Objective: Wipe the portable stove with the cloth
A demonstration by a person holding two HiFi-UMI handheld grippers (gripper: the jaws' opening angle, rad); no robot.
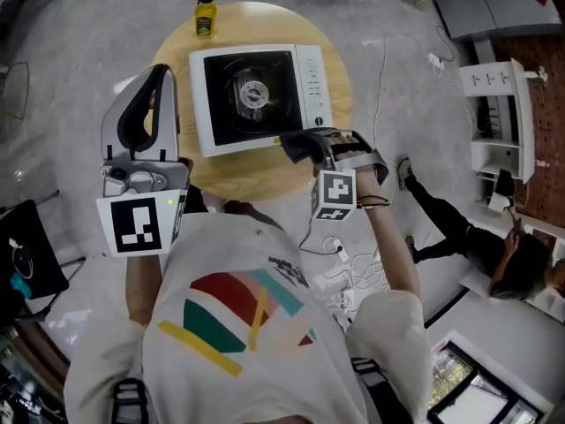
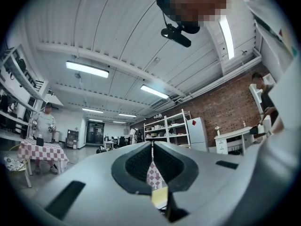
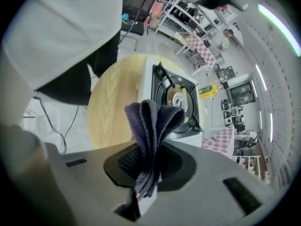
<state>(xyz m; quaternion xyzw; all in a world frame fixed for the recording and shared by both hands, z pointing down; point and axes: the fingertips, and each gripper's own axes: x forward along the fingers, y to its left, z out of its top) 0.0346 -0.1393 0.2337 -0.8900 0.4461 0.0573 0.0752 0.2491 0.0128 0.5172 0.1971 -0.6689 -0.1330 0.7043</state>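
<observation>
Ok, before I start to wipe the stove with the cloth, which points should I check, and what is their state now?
Cloth gripped: ok, the right gripper has its jaws shut on it.
Cloth touching stove: cannot tell; it is at the near right corner.
Left gripper out of the way: ok, shut, empty, raised beside the stove.
Stove top free: ok, nothing lies on it.
Yellow bottle apart from stove: ok, at the table far edge.
Stove cold: cannot tell.

An open lab or workshop hall is indicated. In the left gripper view, strip lights [image 2: 87, 69] are seen at 10 o'clock, a brick wall [image 2: 225, 105] at 3 o'clock and white shelving [image 2: 167, 128] between them. Loose cables [image 1: 351, 276] are strewn over a concrete floor [image 1: 79, 51].
</observation>
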